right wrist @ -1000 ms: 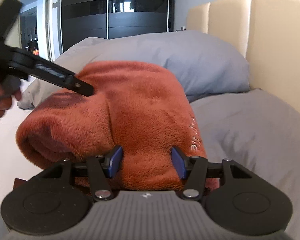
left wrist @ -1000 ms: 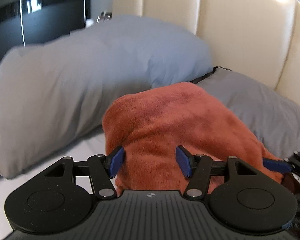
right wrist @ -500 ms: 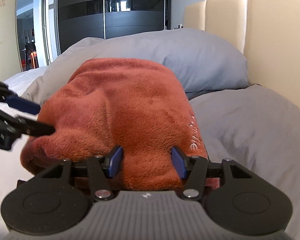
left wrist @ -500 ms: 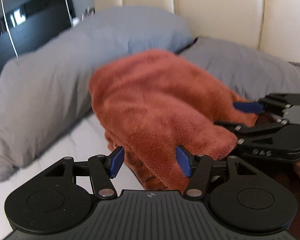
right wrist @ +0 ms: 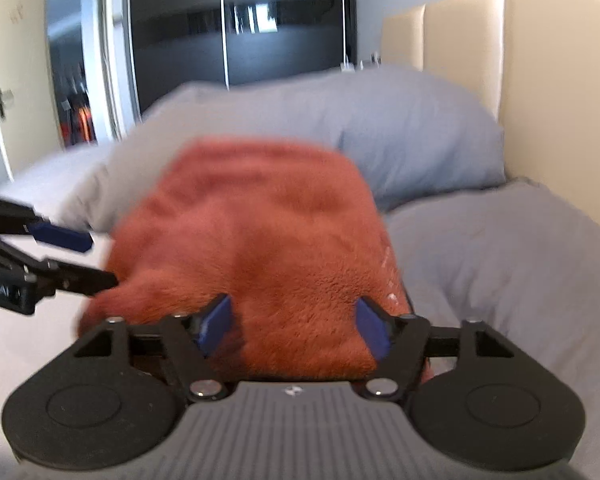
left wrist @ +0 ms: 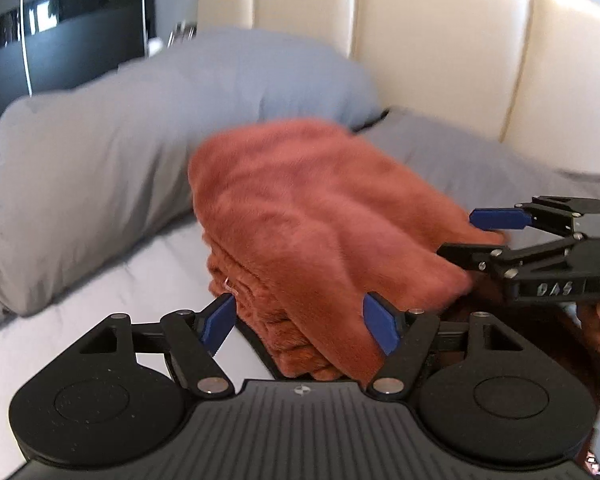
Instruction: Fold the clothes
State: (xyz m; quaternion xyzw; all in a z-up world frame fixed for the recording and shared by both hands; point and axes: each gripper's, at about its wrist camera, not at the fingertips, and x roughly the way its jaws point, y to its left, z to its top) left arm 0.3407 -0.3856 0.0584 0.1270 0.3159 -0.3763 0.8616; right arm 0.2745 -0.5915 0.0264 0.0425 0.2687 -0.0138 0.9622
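Observation:
A folded rust-orange fleece garment (left wrist: 308, 216) lies on the bed against the grey pillows; it also shows in the right wrist view (right wrist: 268, 248). My left gripper (left wrist: 300, 326) is open at its near left corner, holding nothing. My right gripper (right wrist: 294, 326) is open at the garment's near edge, its fingers either side of the fleece. The right gripper shows at the right of the left wrist view (left wrist: 484, 236), open beside the garment. The left gripper shows at the left of the right wrist view (right wrist: 84, 260), open beside the garment.
Two grey pillows (left wrist: 112, 148) (right wrist: 500, 264) lean on a cream padded headboard (left wrist: 440, 52). White sheet (left wrist: 112, 304) lies left of the garment. A dark glossy wardrobe (right wrist: 240, 24) and a door (right wrist: 16, 80) stand beyond the bed.
Both grippers have drawn back a little from the garment, and both views are blurred by motion. Both stay open. The garment lies folded as before.

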